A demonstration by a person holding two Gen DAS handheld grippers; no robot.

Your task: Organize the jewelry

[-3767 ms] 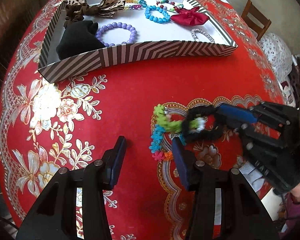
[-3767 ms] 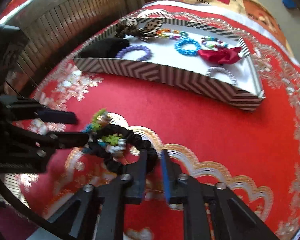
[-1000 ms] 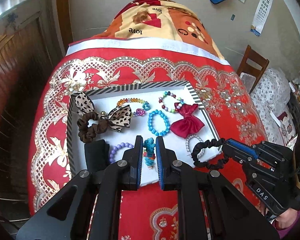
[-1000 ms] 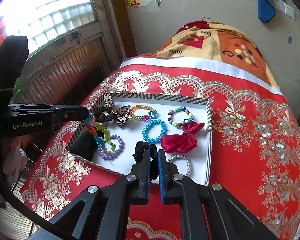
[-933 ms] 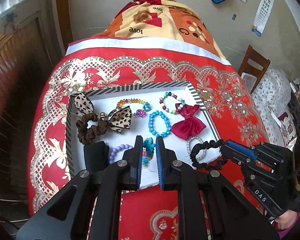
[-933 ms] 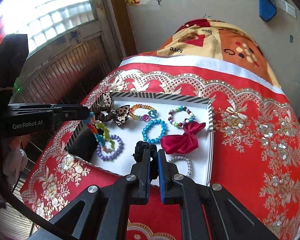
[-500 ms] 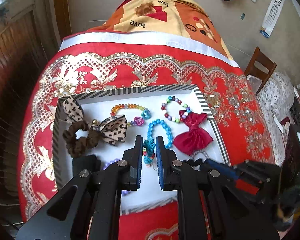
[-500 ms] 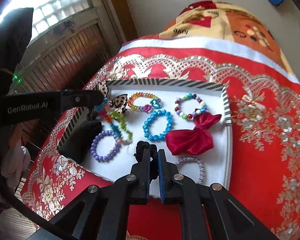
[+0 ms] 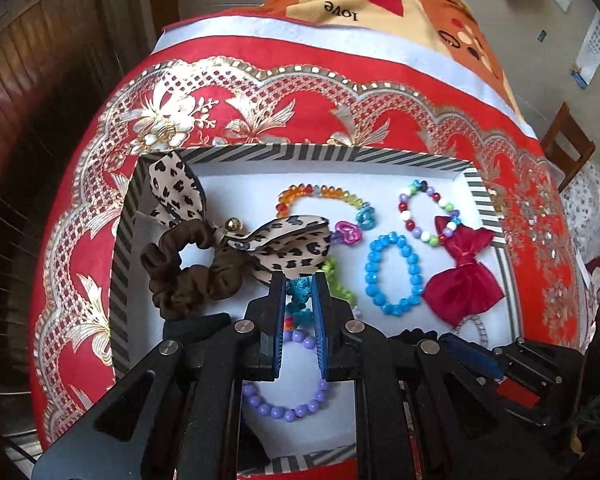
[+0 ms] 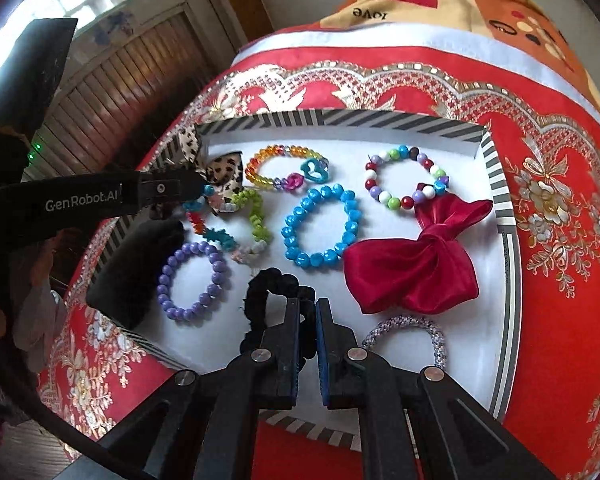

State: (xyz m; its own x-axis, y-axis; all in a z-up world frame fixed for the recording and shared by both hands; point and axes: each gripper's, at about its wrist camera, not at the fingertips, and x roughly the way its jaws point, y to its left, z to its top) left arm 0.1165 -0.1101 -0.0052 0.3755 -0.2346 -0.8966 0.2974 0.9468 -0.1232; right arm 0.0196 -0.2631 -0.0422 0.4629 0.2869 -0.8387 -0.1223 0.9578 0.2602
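While both grippers work over the striped tray (image 10: 496,168), each clamps one piece.
Left gripper (image 9: 300,292) pinches the colourful braided bracelet (image 10: 256,216); right gripper (image 10: 308,312) nips the black scrunchie (image 10: 268,284), clearest from the right wrist, on a red-and-gold tablecloth (image 9: 292,108) beside wooden panelling (image 10: 112,80).

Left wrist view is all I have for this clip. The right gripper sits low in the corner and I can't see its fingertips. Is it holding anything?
Observer: Yes. The right wrist view shows the right gripper shut on a black scrunchie, over the white floor of the tray near its front wall.
Reviewer: And the braided bracelet in the left gripper? The fingers block most of it for me.
Observer: It dangles from the fingertips as a loop of green, orange and teal sections. Its low end seems to reach the tray floor between the purple bracelet and the blue bracelet.
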